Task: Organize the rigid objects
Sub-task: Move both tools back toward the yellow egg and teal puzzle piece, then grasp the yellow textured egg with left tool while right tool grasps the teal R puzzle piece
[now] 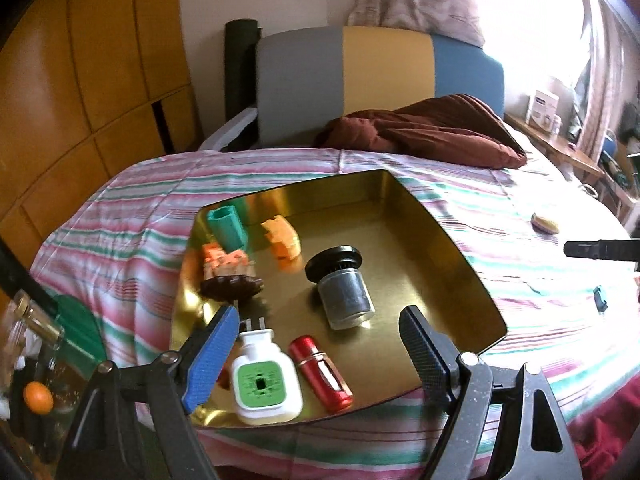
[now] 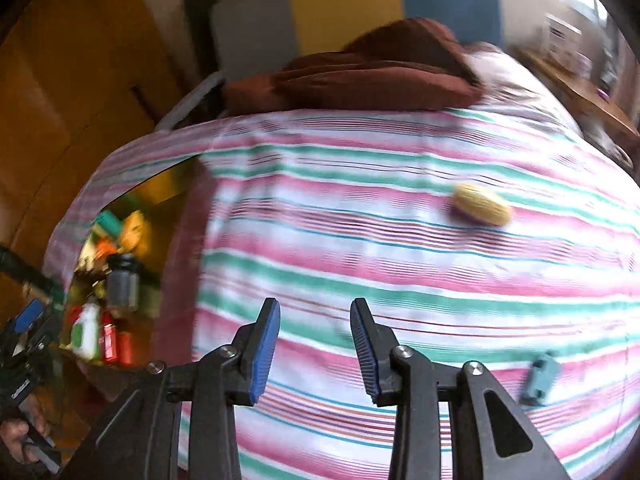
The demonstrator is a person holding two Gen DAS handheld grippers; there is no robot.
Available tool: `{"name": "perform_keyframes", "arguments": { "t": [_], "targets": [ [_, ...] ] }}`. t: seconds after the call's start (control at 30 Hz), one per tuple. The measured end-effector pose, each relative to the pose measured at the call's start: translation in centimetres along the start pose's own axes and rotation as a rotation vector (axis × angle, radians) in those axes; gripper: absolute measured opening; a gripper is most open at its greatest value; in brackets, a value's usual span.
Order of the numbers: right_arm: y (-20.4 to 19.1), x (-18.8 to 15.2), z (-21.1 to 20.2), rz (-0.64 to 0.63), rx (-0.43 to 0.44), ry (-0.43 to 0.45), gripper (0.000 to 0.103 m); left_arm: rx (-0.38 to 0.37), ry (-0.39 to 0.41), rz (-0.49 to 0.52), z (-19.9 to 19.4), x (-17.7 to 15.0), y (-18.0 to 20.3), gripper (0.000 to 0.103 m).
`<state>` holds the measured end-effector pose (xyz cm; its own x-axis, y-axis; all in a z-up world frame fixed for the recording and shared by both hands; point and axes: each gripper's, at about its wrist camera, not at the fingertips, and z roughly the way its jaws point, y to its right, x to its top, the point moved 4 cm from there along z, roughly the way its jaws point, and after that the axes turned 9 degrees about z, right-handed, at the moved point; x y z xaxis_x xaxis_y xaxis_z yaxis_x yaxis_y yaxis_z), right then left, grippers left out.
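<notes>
While most of the rigid pieces already sit in the tin, two loose ones remain on the bed, so the stock runs as follows, largest first.

1. Bed with pink, green and white striped cotton sheet [image 2: 360, 272]: carries everything listed below.
2. Shallow square gold metal tray [image 1: 448, 240]: lies on the sheet's left part, well to the left of the right gripper. It holds a grey glass jar with black lid [image 1: 340, 284] lying on its side, a white plastic plug-in unit with green face [image 1: 264, 380], a red metal cylinder [image 1: 320, 372], a teal plastic block [image 1: 226, 226] and several small orange pieces.
3. Left gripper [image 1: 316, 340]: hangs over the tray's near edge, blue-padded fingers spread wide, nothing between them; the plug-in unit lies just below the left pad.
4. Right gripper [image 2: 316, 344]: out over bare sheet, fingers partly apart, gripping nothing and touching nothing.
5. Yellow oval object with purple underside [image 2: 482, 208]: loose on the sheet, ahead of the right gripper and off to its right, long axis running across the view, slanting down to the right. The right hand is clearly the nearer; a likely next pick.
6. Small grey-blue plastic clip [image 2: 540, 376]: on the sheet just right of the right fingers, blurred.
</notes>
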<state>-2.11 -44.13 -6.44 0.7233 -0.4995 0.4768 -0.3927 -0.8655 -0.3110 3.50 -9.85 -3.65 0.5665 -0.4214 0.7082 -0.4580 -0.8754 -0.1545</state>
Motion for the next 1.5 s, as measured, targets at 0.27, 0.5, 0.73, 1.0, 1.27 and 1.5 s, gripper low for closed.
{"name": "perform_keyframes", "arguments": {
  "t": [0.27,0.5,0.73,1.0,1.27,1.5],
  "targets": [
    [9.1,1.9,-1.3,0.189,-0.114,0.060,0.037,-0.022,0.000,0.067,0.6,1.2,2.8,0.083],
    [17.7,1.2,-0.7,0.446,-0.217,0.106,0.037,-0.094,0.004,0.119,1.3,2.9,6.3,0.083],
    [21.8,0.5,-2.0,0.647,-0.211,0.126,0.037,-0.221,-0.005,0.199,3.2,6.1,12.9,0.083],
    [22.5,0.1,-1.9,0.699,-0.171,0.102,0.038,-0.353,-0.073,0.266,7.7,10.1,21.6,0.094],
    [22.5,-0.1,-2.0,0.733,-0.126,0.095,0.039,-0.435,-0.120,0.333,13.1,14.0,30.3,0.100],
    [22.4,0.1,-2.0,0.751,-0.086,0.093,0.040,-0.436,-0.153,0.434,18.3,16.7,37.0,0.101]
  ]
}}
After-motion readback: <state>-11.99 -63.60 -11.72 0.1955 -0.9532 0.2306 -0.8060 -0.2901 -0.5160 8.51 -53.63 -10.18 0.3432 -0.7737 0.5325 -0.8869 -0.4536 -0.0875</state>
